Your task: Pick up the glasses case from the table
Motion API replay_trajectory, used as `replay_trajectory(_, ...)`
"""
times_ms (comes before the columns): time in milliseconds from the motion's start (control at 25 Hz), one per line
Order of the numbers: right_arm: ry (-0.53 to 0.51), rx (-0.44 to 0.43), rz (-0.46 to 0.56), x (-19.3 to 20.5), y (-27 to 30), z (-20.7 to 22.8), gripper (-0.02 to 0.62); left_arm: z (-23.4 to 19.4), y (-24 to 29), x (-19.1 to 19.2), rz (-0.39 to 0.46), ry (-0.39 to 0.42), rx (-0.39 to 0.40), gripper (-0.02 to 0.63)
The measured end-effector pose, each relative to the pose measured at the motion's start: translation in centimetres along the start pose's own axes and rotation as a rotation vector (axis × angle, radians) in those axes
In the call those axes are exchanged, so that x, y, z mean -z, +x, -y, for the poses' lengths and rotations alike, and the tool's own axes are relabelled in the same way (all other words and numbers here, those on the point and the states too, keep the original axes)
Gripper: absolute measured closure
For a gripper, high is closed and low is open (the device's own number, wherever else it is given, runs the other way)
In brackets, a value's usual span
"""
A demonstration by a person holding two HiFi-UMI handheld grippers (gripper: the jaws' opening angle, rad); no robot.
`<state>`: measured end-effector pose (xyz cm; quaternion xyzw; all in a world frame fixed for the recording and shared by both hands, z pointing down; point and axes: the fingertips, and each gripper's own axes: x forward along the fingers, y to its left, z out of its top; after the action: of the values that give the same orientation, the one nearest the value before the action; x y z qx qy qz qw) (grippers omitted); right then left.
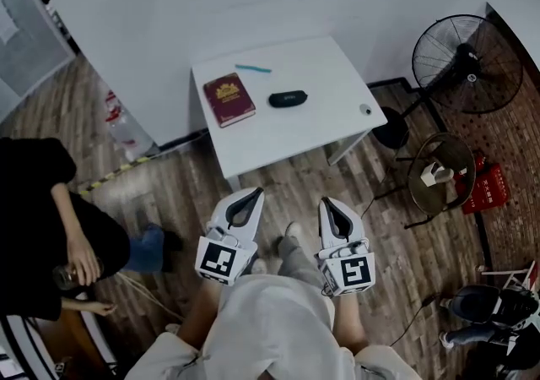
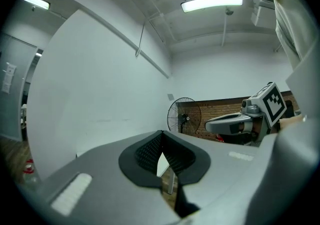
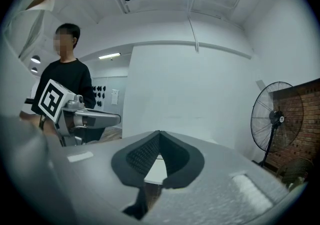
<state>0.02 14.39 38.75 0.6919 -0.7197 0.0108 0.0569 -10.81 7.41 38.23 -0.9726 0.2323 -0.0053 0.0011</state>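
Evidently nothing done yet: glasses case (image 1: 288, 99) lying untouched on white table (image 1: 321, 129), near red book (image 1: 228, 99). Left gripper (image 1: 251, 193) and right gripper (image 1: 326, 202) both closed tip to tip, empty, well short of table. Approach, opening, grasp, lift all remaining.

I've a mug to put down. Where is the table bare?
Bare: the near strip of the table, in front of red book and glasses case, and between case and small round object. Crowded: far left, by book and pen.
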Motion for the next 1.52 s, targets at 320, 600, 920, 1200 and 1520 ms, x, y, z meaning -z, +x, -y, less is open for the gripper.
replay_trajectory(320, 0.007, -0.023, 0.004, 0.5, 4.6, 3.0, 0.592, -1.9, 4.8, 0.9, -0.007, 0.017, -0.003, 0.586)
replay_trajectory(600, 0.023, -0.065, -0.002, 0.6, 9.4, 8.0, 0.592, -3.8, 11.0, 0.1, -0.005, 0.015, -0.034, 0.587)
replay_trajectory(920, 0.039, -0.178, -0.021, 1.1, 15.9, 13.3, 0.592, -6.4, 18.0, 0.6, -0.046, 0.008, -0.106, 0.586)
replay_trajectory(1200, 0.020, -0.273, -0.042, 2.3, 20.7, 17.0, 0.592, -8.3, 23.2, 1.7, -0.074, 0.008, -0.161, 0.586)
replay_trajectory(1520, 0.007, -0.364, -0.090, 4.5, 25.6, 18.9, 0.570, -10.1, 27.3, 4.2, -0.123, -0.031, -0.200, 0.586)
